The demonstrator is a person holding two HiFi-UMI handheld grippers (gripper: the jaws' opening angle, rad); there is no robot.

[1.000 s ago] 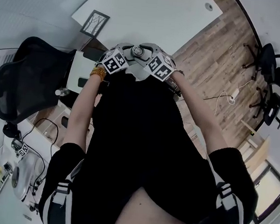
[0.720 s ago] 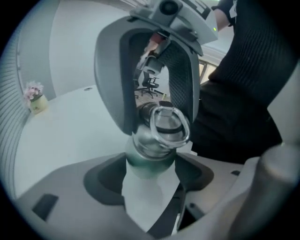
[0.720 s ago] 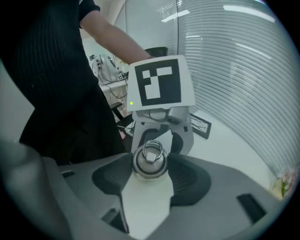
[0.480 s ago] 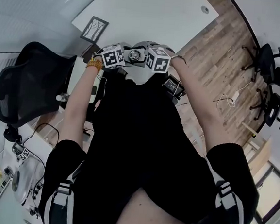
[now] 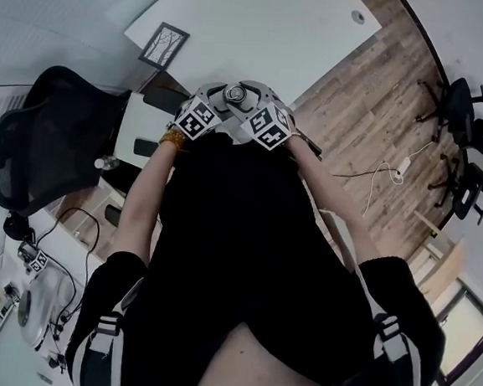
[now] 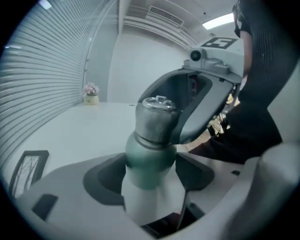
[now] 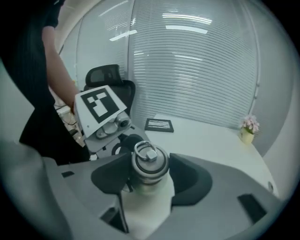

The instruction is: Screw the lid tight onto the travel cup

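Observation:
The travel cup [image 6: 149,161] has a white body that fades to green near the top and a grey metal lid [image 6: 157,117] with a ring on it. In the left gripper view my left gripper [image 6: 150,165] is shut on the cup's body, with a pad against each side. The right gripper view shows my right gripper [image 7: 149,168] shut on the lid [image 7: 149,161], its pads on either side. In the head view both marker cubes [image 5: 199,117] [image 5: 268,127] sit close together in front of the person's chest, the lid [image 5: 236,95] between them.
A white table [image 5: 256,21] lies ahead, with a dark picture frame [image 5: 163,40] and a small flower pot [image 7: 247,129] on it. A black office chair [image 5: 44,145] stands to the left. More chairs [image 5: 474,124] and a cable [image 5: 386,169] are on the wooden floor at right.
Both grippers stay together on the cup in front of the chest. Their marker cubes have tilted a little, and the head view has shifted slightly.

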